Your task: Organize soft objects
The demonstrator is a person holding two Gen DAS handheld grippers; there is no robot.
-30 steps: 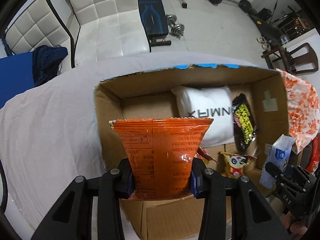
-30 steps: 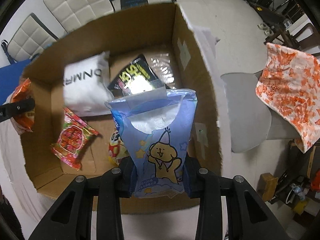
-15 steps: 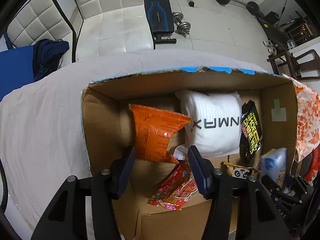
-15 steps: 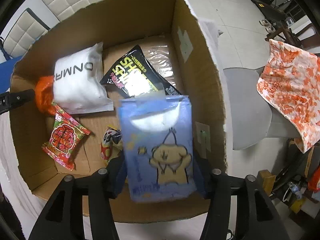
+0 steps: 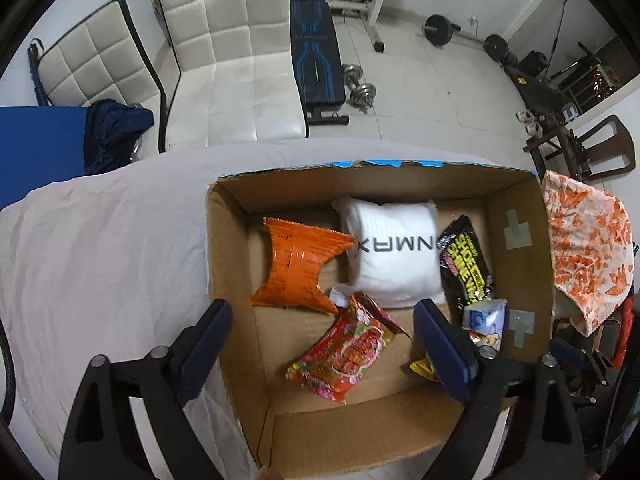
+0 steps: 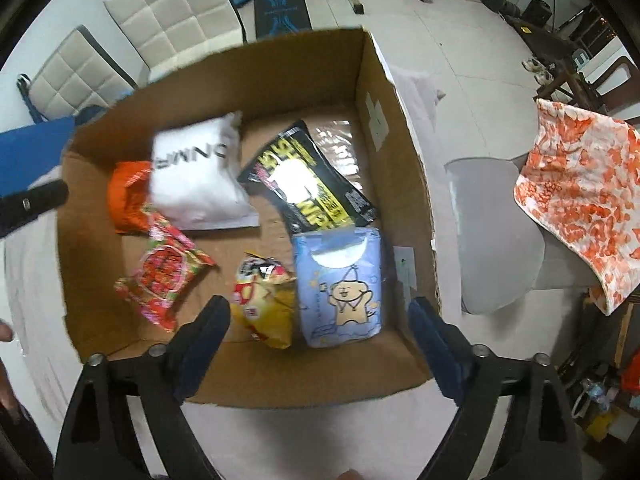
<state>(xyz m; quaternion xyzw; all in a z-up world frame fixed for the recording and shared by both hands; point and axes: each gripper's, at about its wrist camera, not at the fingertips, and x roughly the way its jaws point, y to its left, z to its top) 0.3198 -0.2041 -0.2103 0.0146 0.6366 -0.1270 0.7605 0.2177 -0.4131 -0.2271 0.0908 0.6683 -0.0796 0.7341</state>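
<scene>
An open cardboard box (image 5: 228, 256) (image 6: 404, 168) holds soft packs. In it lie an orange snack bag (image 5: 298, 266) (image 6: 126, 196), a white pouch (image 5: 394, 254) (image 6: 196, 178), a black and yellow bag (image 5: 466, 264) (image 6: 308, 184), a red patterned bag (image 5: 348, 350) (image 6: 160, 280), a yellow snack bag (image 6: 264, 300) and a blue tissue pack (image 6: 340, 284) (image 5: 486, 318). My left gripper (image 5: 322, 338) is open and empty above the box's near left. My right gripper (image 6: 320, 330) is open and empty above the box's near edge.
The box stands on a white sheet (image 5: 100, 260). An orange-patterned cloth (image 5: 588, 248) (image 6: 584, 196) hangs to the right. White padded chairs (image 5: 224, 52), a blue weight bench (image 5: 316, 52) and dumbbells (image 5: 360, 88) are behind. A grey seat (image 6: 492, 232) is right of the box.
My left gripper opened and dropped the orange bag into the box. My right gripper opened and dropped the blue tissue pack into the box. Both grippers pulled back and up.
</scene>
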